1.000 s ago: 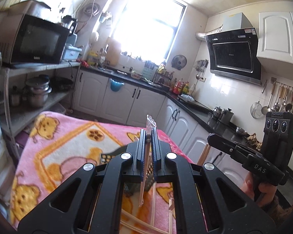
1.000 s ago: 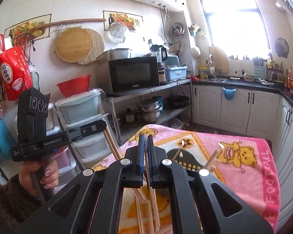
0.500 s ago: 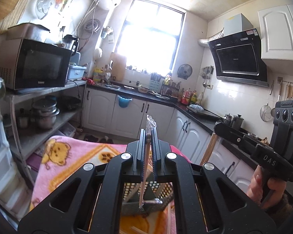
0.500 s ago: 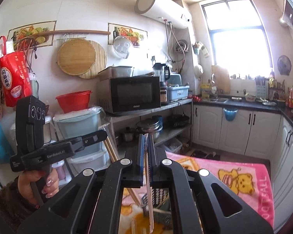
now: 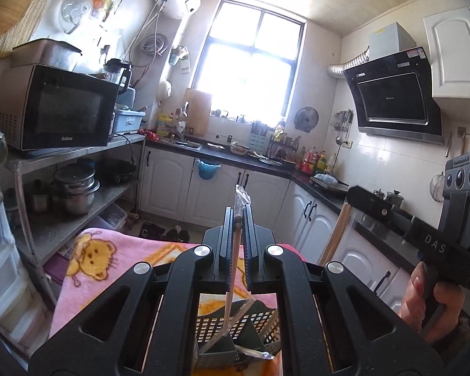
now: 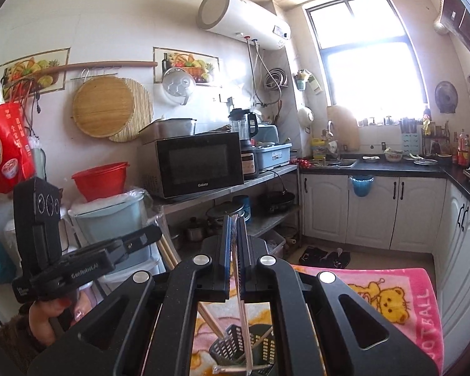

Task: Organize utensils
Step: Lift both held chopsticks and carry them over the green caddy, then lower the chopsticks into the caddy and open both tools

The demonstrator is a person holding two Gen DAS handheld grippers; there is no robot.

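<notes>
My left gripper [image 5: 237, 216] is shut on a pair of wrapped wooden chopsticks [image 5: 232, 277] that hang down into a dark perforated utensil basket [image 5: 235, 329] on the pink blanket [image 5: 87, 269]. My right gripper [image 6: 232, 225] is shut on a clear-wrapped chopstick pair [image 6: 242, 307] whose lower end reaches into the same basket [image 6: 235, 347]. Each gripper shows in the other's view: the right one [image 5: 373, 200] holding chopsticks at the right, the left one [image 6: 147, 235] at the left.
The pink bear-print blanket [image 6: 391, 294] covers the table. A metal shelf with a microwave [image 5: 56, 109] and pots [image 5: 75, 188] stands at the left. White cabinets and a dark counter [image 5: 241, 159] run along the far wall. Plastic drawers [image 6: 119, 219] stand beside the table.
Both grippers have lifted and tilted up, so less of the blanket shows. The chopsticks in each now hang steeply with their lower ends in the basket.
</notes>
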